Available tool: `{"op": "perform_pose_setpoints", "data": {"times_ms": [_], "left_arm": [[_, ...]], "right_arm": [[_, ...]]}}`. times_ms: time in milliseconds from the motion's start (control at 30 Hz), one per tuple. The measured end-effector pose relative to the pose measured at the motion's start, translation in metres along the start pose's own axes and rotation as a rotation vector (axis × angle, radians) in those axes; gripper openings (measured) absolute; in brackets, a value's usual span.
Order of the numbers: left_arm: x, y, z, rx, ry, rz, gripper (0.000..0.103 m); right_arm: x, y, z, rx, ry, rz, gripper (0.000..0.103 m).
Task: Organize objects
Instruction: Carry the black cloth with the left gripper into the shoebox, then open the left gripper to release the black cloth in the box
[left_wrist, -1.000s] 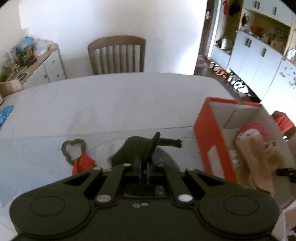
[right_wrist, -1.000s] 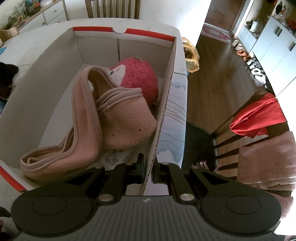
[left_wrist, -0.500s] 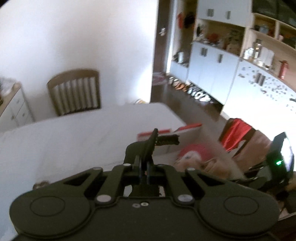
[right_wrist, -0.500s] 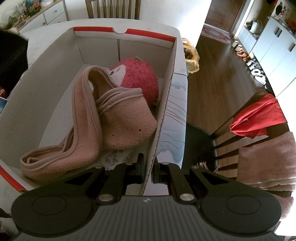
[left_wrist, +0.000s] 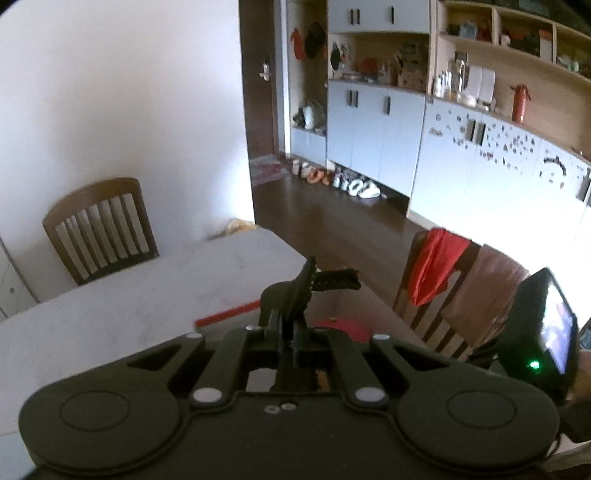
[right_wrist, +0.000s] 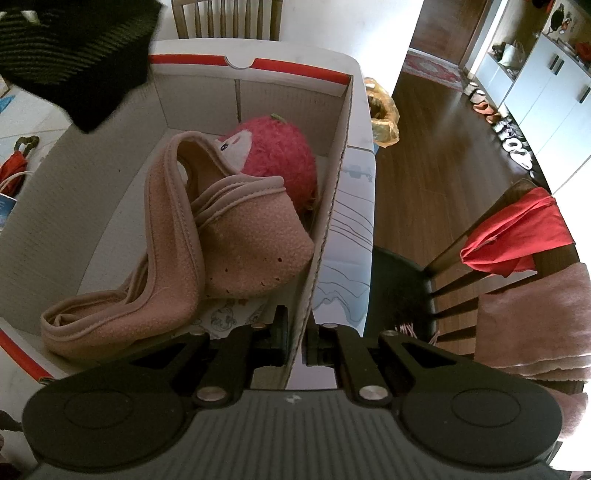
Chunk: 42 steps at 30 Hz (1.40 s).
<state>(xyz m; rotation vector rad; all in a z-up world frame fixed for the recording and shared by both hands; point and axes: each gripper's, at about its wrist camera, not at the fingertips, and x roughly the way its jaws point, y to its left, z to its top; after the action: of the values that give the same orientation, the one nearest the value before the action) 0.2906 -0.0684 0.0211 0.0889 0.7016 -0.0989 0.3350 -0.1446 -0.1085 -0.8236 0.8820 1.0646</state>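
The left claw (left_wrist: 286, 334) is clenching a dark knitted piece (left_wrist: 317, 282), and it is holding that piece up in the air above the cardboard box (right_wrist: 332, 206). From the right wrist view the same dark knit (right_wrist: 74, 55) is hanging over the box's far left corner, clear of the things inside. The right claw (right_wrist: 294, 338) is pinching the box's near right wall, one finger inside and one outside, jaws pressed tight on the cardboard. The box is sitting on the white bench (left_wrist: 129, 295), close to its right edge, red trim running along its rim. Inside, a pink plush toy (right_wrist: 280, 147) is lying against the far wall, and a tan fleece wrap (right_wrist: 207, 247) is draping over it and trailing down to the near left corner. Printed paper is showing under the fleece on the box floor. Left of the box, on the bench, a red item (right_wrist: 13, 168) is lying beside a brown loop. To the right, a wooden chair (right_wrist: 495, 236) is carrying a red cloth (right_wrist: 517, 236) and a pink towel (right_wrist: 532, 317) over its back.
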Motion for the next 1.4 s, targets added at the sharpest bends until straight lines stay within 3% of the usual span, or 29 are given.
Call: {"op": "perform_pose_setpoints", "data": {"times_ms": [200, 500, 767, 1000, 1200, 1400], "left_arm": [[0.045, -0.009, -0.018, 0.031, 0.090, 0.030, 0.002], [0.082, -0.007, -0.037, 0.070, 0.192, 0.072, 0.002], [0.103, -0.012, -0.049, 0.046, 0.305, 0.020, 0.004], [0.111, -0.013, -0.056, 0.024, 0.350, 0.018, 0.019], [0.106, -0.015, -0.053, 0.010, 0.339, 0.007, 0.048], [0.091, -0.019, -0.051, -0.002, 0.319, -0.016, 0.062]], "right_arm": [[0.000, 0.000, 0.000, -0.001, -0.001, 0.002, 0.007], [0.001, 0.000, 0.000, -0.004, 0.000, 0.004, 0.007], [0.003, 0.000, -0.001, -0.004, 0.004, 0.006, 0.007], [0.002, 0.001, -0.002, -0.004, 0.005, 0.010, 0.007], [0.002, 0.000, -0.002, -0.006, 0.004, 0.010, 0.007], [0.002, 0.000, -0.002, -0.010, 0.003, 0.011, 0.007]]}}
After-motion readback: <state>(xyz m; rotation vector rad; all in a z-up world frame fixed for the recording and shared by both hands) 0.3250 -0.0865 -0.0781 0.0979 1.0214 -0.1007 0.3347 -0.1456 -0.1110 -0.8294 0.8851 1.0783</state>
